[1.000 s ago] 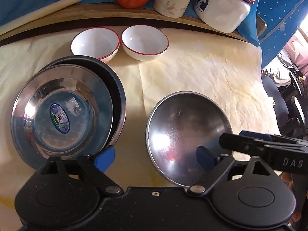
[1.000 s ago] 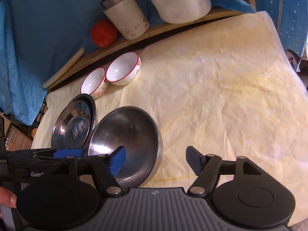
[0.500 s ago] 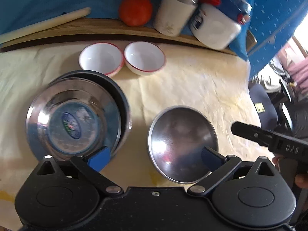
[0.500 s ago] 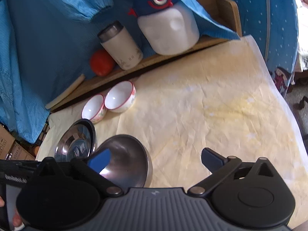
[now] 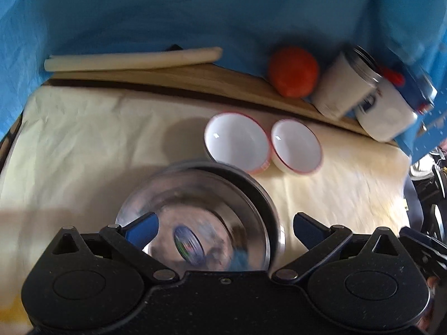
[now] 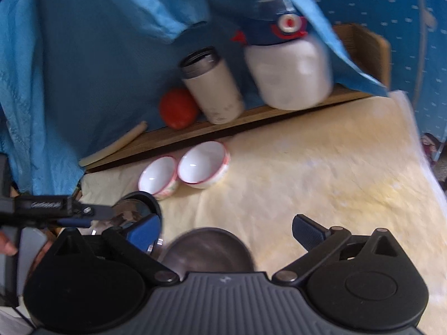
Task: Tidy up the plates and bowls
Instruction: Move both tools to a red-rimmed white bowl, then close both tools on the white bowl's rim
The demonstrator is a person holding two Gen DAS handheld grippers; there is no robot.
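Note:
A steel plate with a sticker [image 5: 192, 223] lies in a dark pan [image 5: 259, 192] on the cream cloth. My left gripper [image 5: 223, 227] is open and hovers just above it. Two white bowls with red rims [image 5: 237, 142] [image 5: 296, 145] stand side by side behind the pan. A second steel bowl [image 6: 206, 248] lies right of the pan, seen only in the right wrist view. My right gripper [image 6: 226, 229] is open above it. The two white bowls [image 6: 157, 174] [image 6: 202, 164] and the pan [image 6: 139, 206] also show there, with my left gripper [image 6: 92, 215] reaching in from the left.
A wooden ledge [image 5: 178, 78] runs along the back with a cream rolling pin [image 5: 131, 58], a tomato [image 5: 293, 71], a white canister [image 5: 346, 83] and a white jug with a blue lid [image 5: 388, 114]. Blue cloth hangs behind. The cloth's right edge [image 6: 419, 150] drops off.
Both grippers have pulled back and tilted up. The left gripper has swung left over the stickered plate, and the second steel bowl has left its view. Both stay open.

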